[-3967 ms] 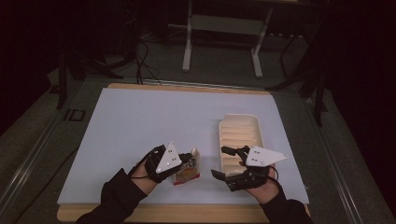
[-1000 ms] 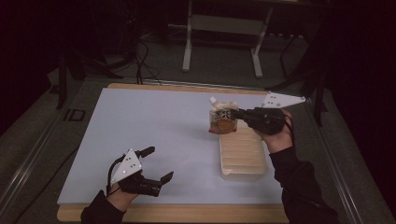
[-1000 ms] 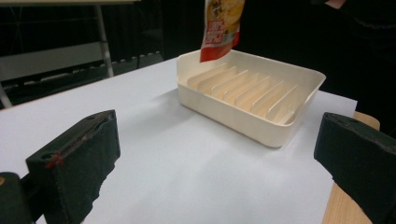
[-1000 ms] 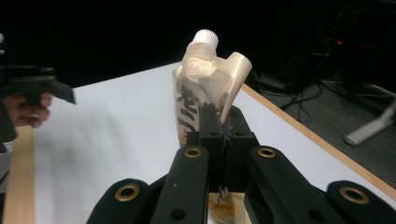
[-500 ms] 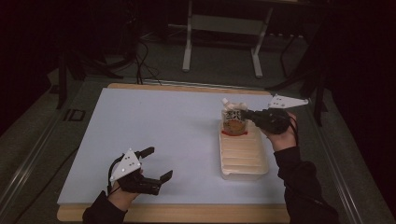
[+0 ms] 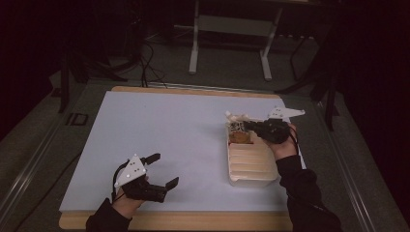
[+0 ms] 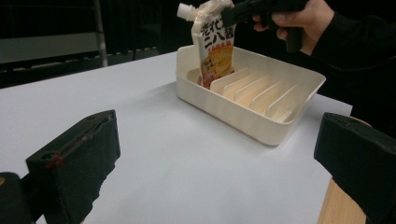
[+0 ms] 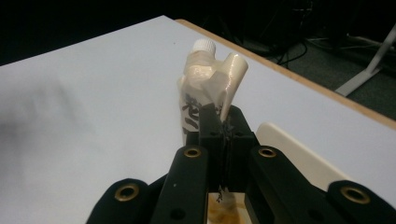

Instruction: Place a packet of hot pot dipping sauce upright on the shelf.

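Right gripper [image 6: 247, 125]: black jaws pressed together on the upper part of the pouch, just below its spout; held from above, likely so the bottom can drop between dividers
Pouch [image 7: 214, 44]: upright, slightly tilted, its bottom down in the far end slot of the tray; not released yet
Pouch make: soft glossy film, cream top with dark printed characters, orange lower half, white screw cap [image 8: 204, 45] at one corner; top looks crumpled where pinched
Tray [image 6: 251, 166]: cream plastic, rectangular, rounded rim, a row of thin slanted ribs across it forming narrow slots; remaining slots look empty; sits on the right side of the table, near the edge
Left gripper [image 6: 161, 170]: jaws spread wide, nothing between them, hovering low over the near left of the table, well apart from the tray; seems parked out of the way
Table [image 6: 159, 125]: pale smooth matte sheet over a wooden board, wood showing at the edges
Judgement: stowing step near its end; letting go comes next
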Demonstrator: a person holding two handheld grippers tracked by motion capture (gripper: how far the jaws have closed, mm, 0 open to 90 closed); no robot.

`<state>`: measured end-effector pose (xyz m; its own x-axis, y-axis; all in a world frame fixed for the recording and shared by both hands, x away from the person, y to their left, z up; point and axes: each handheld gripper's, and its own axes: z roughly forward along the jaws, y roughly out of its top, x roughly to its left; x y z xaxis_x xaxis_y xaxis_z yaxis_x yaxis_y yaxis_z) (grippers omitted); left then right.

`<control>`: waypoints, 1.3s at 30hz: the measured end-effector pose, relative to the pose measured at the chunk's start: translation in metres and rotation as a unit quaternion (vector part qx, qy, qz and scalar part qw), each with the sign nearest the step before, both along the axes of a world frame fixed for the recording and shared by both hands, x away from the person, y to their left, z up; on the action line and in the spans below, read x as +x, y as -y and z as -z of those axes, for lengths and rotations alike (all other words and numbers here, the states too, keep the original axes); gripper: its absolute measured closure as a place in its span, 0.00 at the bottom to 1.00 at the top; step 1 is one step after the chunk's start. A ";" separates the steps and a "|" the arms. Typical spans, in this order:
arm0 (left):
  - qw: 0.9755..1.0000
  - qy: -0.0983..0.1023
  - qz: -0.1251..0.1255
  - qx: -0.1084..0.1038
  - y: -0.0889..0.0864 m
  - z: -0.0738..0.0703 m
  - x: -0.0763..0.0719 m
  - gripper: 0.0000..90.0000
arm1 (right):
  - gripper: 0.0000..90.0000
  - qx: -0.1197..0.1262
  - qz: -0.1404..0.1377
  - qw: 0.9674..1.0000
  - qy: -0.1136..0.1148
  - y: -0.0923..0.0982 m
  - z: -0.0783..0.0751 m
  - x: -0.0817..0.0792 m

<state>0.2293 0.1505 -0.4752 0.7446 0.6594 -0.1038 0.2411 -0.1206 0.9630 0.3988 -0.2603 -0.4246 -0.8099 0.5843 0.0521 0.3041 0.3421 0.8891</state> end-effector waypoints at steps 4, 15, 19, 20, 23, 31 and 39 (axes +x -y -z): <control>1.000 0.000 0.001 -0.002 0.000 0.000 0.000 0.01 | 0.98 -0.003 0.003 1.000 -0.008 0.001 0.008 -0.001; 1.000 -0.001 0.006 -0.002 0.001 0.000 0.000 0.01 | 0.79 0.016 0.036 0.999 0.005 0.016 0.002 -0.013; 1.000 -0.001 0.005 -0.001 0.001 0.001 0.000 0.01 | 0.71 0.043 0.043 0.998 0.016 0.021 -0.009 -0.019; 1.000 -0.002 0.005 -0.001 0.001 0.001 0.000 0.01 | 0.70 0.044 0.044 0.998 0.019 0.021 -0.012 -0.020; 1.000 -0.002 0.005 0.000 0.002 0.002 0.000 0.01 | 0.68 0.052 0.037 0.998 0.025 0.021 -0.019 -0.025; 1.000 0.001 0.007 0.001 0.002 0.001 0.000 0.01 | 0.59 0.063 0.008 0.997 0.035 0.003 -0.028 -0.047; 1.000 0.002 0.007 0.002 0.003 0.001 -0.001 0.01 | 0.34 0.061 0.010 0.997 0.046 -0.018 -0.034 -0.069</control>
<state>0.2287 0.1475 -0.4764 0.7547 0.6488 -0.0973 0.2350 -0.1288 0.9634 0.3299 -0.2420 -0.3902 -0.8027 0.5943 0.0498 0.2256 0.2252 0.9478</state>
